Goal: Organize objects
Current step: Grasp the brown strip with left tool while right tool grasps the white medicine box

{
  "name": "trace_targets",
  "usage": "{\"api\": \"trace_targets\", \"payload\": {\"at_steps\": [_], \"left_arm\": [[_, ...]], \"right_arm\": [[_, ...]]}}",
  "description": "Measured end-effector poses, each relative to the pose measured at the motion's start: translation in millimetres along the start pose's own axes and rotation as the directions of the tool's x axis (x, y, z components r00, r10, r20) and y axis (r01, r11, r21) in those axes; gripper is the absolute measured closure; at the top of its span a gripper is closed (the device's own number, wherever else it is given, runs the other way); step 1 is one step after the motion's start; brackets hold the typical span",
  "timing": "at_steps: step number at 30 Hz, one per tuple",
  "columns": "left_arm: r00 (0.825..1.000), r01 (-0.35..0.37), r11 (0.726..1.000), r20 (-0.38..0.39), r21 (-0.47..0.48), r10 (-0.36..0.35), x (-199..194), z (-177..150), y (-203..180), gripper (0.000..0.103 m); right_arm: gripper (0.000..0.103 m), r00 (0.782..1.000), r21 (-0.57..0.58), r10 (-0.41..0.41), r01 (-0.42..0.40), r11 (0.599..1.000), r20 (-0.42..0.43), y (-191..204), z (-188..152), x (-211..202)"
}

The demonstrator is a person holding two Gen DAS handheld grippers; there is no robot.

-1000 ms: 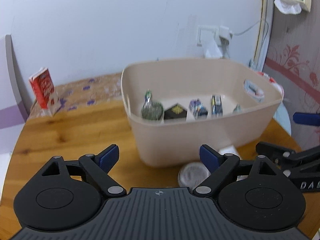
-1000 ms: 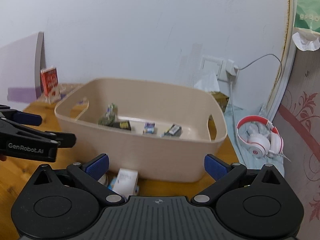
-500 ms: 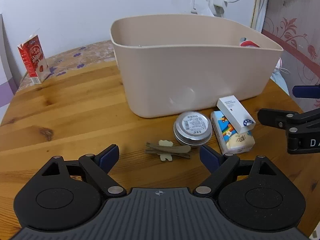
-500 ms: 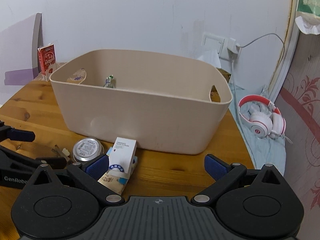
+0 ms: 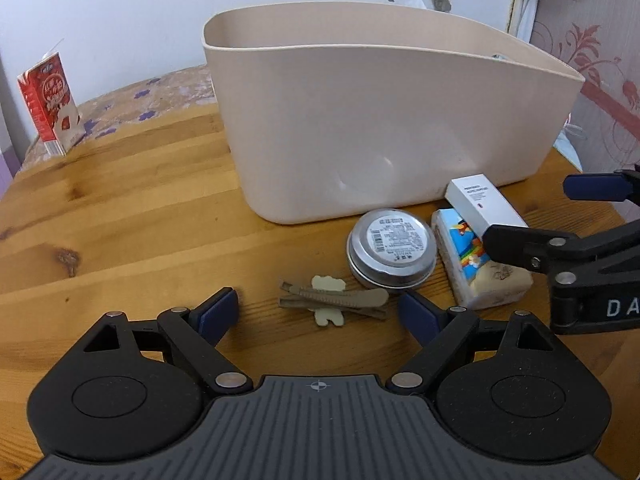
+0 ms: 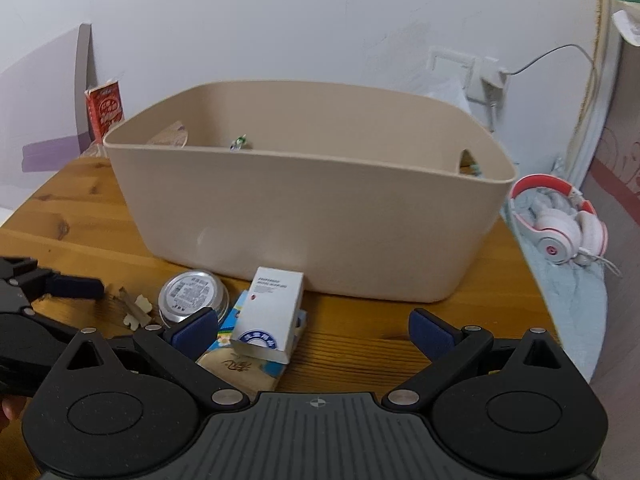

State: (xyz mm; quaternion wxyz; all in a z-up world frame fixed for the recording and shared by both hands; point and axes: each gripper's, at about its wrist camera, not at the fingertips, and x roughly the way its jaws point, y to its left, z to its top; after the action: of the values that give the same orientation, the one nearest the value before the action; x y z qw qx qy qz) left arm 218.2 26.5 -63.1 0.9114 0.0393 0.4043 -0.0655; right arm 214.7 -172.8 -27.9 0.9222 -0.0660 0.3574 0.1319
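Observation:
A beige plastic bin (image 5: 380,120) (image 6: 312,216) stands on the wooden table (image 5: 120,216). In front of it lie a brown hair clip with a cream bear shape (image 5: 332,304) (image 6: 136,308), a round silver tin (image 5: 392,246) (image 6: 194,294), a tissue pack (image 5: 480,276) (image 6: 236,356) and a white box (image 5: 484,204) (image 6: 272,312) resting on the pack. My left gripper (image 5: 320,314) is open, low over the table, with the hair clip between its fingers. My right gripper (image 6: 314,326) is open, the white box between its fingers. A bottle top (image 6: 239,143) shows inside the bin.
A red carton (image 5: 50,104) (image 6: 105,110) stands at the table's back left. Red and white headphones (image 6: 560,224) lie on a blue cloth beyond the table's right edge. A wall socket with a plugged cable (image 6: 486,76) is behind the bin.
Both grippers have come down from above the bin to just over the table in front of it. The bin's inside has dropped out of sight; the loose items now lie between the fingers.

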Motion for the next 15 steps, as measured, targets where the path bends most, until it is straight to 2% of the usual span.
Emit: {"api": "trace_targets", "payload": {"at_steps": [3,6,9,12,13,15], "left_arm": [[1.0,0.01,1.0,0.01,0.007,-0.01,0.1,-0.6,-0.8,0.014],[0.999,0.021,0.999,0.026,0.025,-0.022,0.5,-1.7,-1.1,0.015],[0.999,0.042,0.999,0.033,0.035,-0.043,1.3,-1.1,0.2,0.02],[0.997,0.06,0.997,0.041,0.053,-0.062,-0.6,-1.0,-0.7,0.034],[0.997,0.064,0.996,0.045,0.061,-0.067,-1.5,-1.1,-0.9,0.043],[0.996,0.069,0.995,0.049,0.075,-0.073,-3.5,-3.3,-3.3,0.044]], "right_arm": [[0.002,1.0,0.027,0.019,-0.019,0.999,-0.008,-0.9,-0.9,6.6],[0.013,0.999,0.04,0.037,-0.036,0.999,-0.029,-1.9,-2.0,12.0],[0.024,0.998,0.042,0.048,-0.046,0.998,-0.039,-2.4,-2.3,16.3],[0.037,0.997,0.044,0.064,-0.063,0.997,-0.037,-1.9,-3.0,16.6],[0.039,0.997,0.043,0.071,-0.07,0.997,-0.036,-1.2,-2.9,15.9],[0.055,0.996,0.04,0.081,-0.08,0.996,-0.033,0.2,-2.9,14.1]]}}
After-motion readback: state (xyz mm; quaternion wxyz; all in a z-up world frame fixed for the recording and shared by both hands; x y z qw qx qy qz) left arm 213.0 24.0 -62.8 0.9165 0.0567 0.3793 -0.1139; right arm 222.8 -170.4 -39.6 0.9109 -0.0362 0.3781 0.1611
